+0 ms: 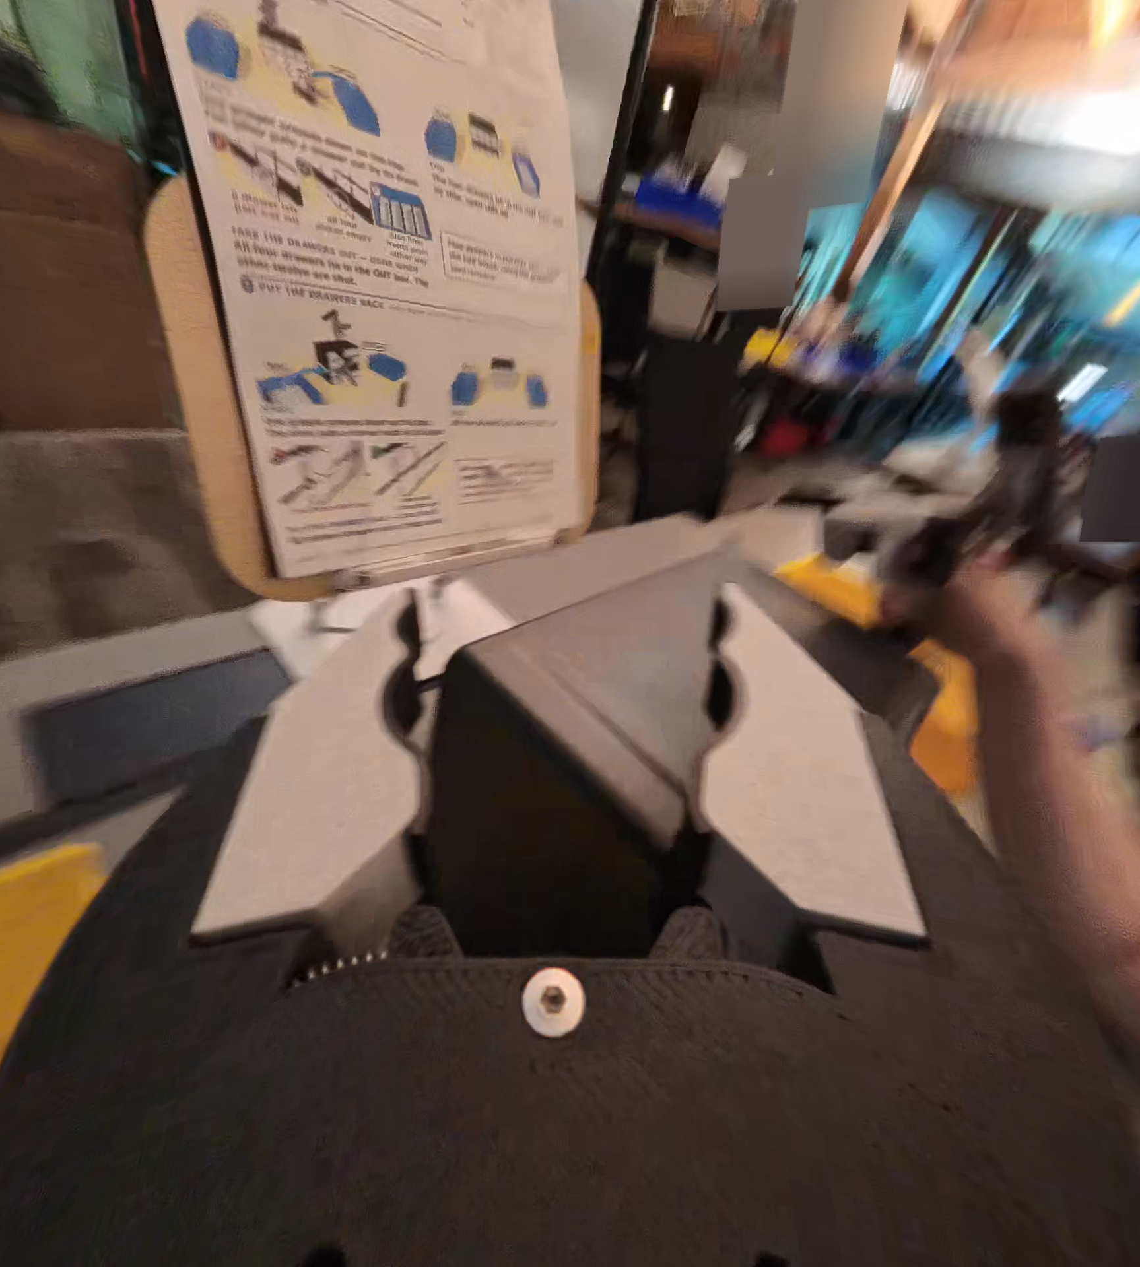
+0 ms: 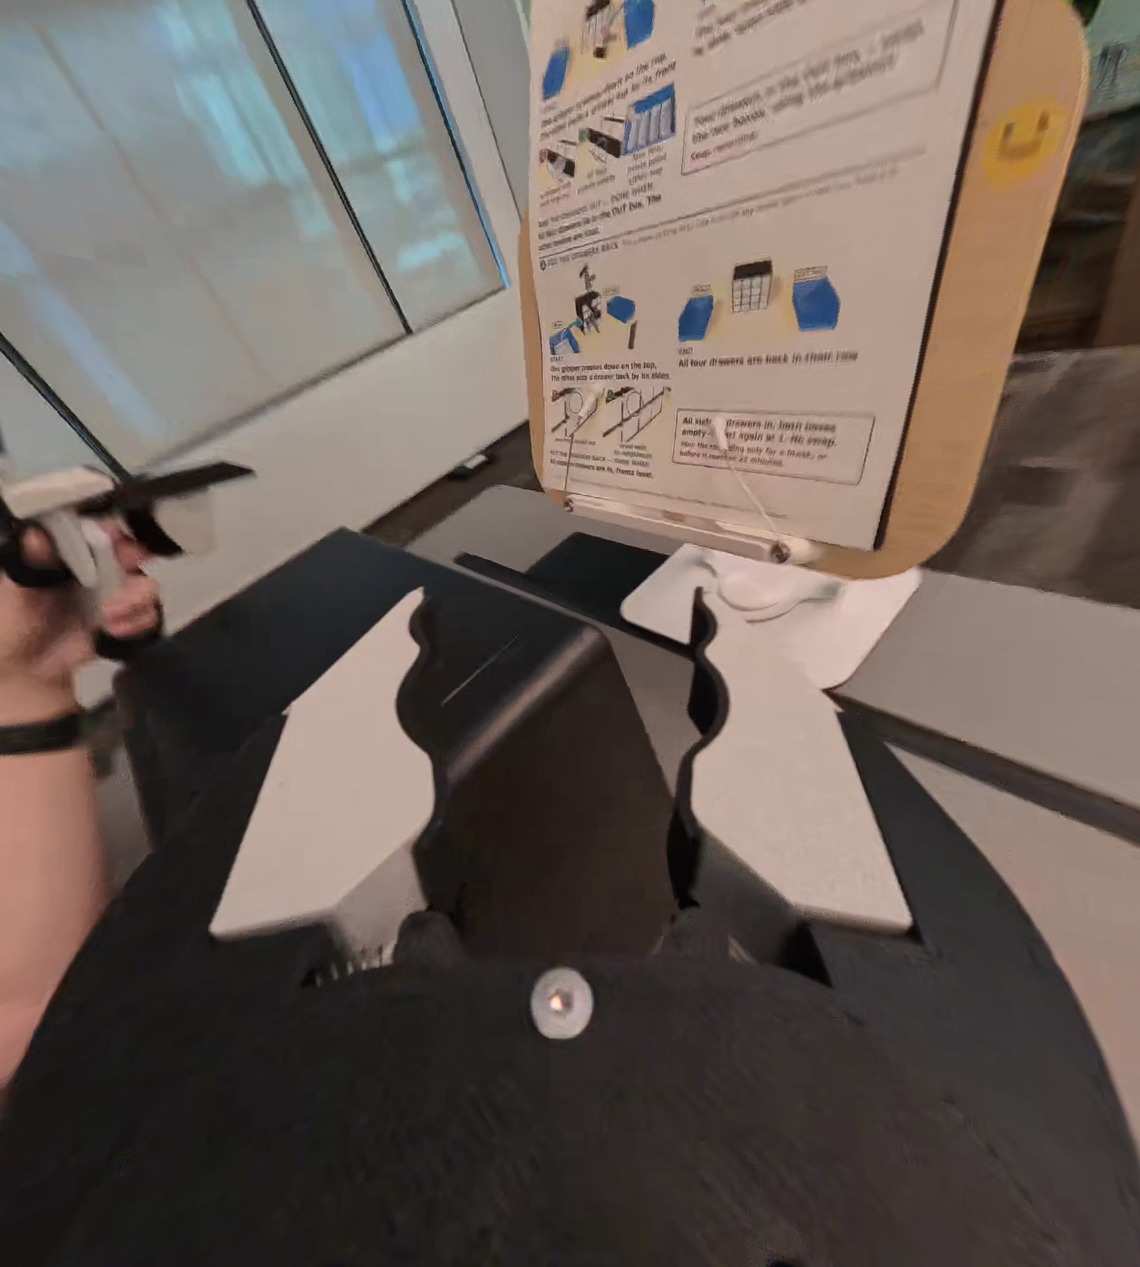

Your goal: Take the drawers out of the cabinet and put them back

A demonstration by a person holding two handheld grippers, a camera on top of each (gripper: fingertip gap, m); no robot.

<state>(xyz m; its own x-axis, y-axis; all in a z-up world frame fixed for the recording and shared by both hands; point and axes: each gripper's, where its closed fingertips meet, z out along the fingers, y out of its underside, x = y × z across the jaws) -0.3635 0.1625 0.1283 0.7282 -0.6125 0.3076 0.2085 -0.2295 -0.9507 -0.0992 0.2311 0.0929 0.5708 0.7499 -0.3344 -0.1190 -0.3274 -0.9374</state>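
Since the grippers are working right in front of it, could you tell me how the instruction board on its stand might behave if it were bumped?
The instruction board stands tall and leans back on a small white base, so it probably tips easily. Its rounded panel looks thin and stiff, likely light. On the smooth grey table, it might slide before it topples.

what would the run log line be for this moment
left gripper: open, empty | right gripper: open, empty | cabinet: black top below both grippers | drawers: not visible | instruction board: upright behind cabinet
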